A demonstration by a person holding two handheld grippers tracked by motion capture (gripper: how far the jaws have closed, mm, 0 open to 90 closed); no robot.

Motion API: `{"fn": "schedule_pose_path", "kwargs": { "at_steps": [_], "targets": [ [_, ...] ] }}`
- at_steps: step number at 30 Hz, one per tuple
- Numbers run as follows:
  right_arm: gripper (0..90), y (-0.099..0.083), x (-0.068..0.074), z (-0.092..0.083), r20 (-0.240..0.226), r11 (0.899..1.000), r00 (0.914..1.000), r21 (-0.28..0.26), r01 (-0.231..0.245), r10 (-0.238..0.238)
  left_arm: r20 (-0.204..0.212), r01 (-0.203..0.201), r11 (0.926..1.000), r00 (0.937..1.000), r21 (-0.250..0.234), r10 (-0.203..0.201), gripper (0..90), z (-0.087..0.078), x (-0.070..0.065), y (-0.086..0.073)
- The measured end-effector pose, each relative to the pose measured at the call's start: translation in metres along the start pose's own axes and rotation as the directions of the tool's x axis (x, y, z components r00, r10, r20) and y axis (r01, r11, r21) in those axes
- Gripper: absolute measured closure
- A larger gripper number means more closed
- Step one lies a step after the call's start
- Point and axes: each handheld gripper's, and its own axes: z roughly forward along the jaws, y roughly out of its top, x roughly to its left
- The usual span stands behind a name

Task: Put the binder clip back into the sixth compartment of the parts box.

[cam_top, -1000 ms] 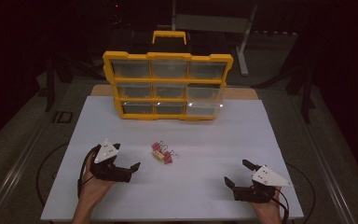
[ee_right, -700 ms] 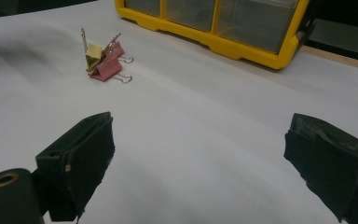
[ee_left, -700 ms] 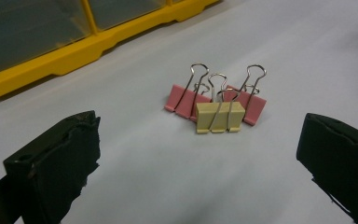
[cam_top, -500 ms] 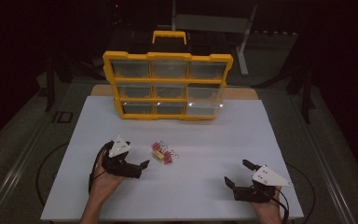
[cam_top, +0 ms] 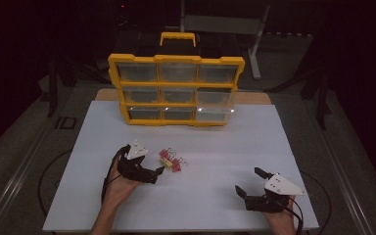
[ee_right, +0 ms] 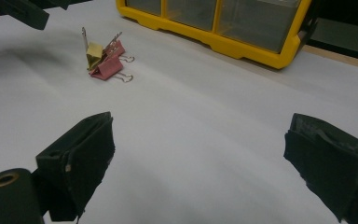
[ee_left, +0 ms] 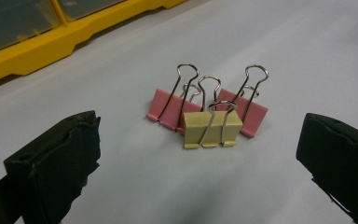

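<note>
A small cluster of binder clips (cam_top: pixel 171 161) lies on the white table (cam_top: pixel 225 147): a yellow clip (ee_left: pixel 212 129) in front of two pink clips (ee_left: pixel 168 107). My left gripper (cam_top: pixel 155 172) sits just left of the cluster, open. In the left gripper view the clips lie a short way ahead, between the spread jaws of the left gripper (ee_left: pixel 200 158). My right gripper (cam_top: pixel 249 181) rests open near the table's front right, with nothing between its jaws. From the right gripper (ee_right: pixel 200 163) view the clips (ee_right: pixel 103 58) lie far off at the upper left.
A yellow drawer organizer (cam_top: pixel 176 90) with clear drawers and a carry handle stands at the back of the table. Its lower edge (ee_left: pixel 37 51) runs behind the clips. Dark floor and stand legs surround the table.
My left gripper has moved right across the table and now sits close to the binder clips. The right gripper has stayed where it was.
</note>
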Motion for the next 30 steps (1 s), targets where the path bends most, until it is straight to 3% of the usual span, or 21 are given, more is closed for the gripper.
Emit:
{"fn": "schedule_pose_path", "kwargs": {
  "at_steps": [17,30],
  "targets": [
    [7.8,0.0,0.0,0.0,0.003,1.0,1.0,0.002,0.004,-0.004,0.003,0.007,0.9975,1.0,0.07,-0.008,5.1,0.024,-0.006,0.002],
    [7.8,0.0,0.0,-0.001,0.007,1.0,0.9999,0.005,0.009,-0.009,-0.036,0.017,0.9935,0.9993,0.113,-0.013,14.9,0.042,-0.015,0.004]
  ]
}}
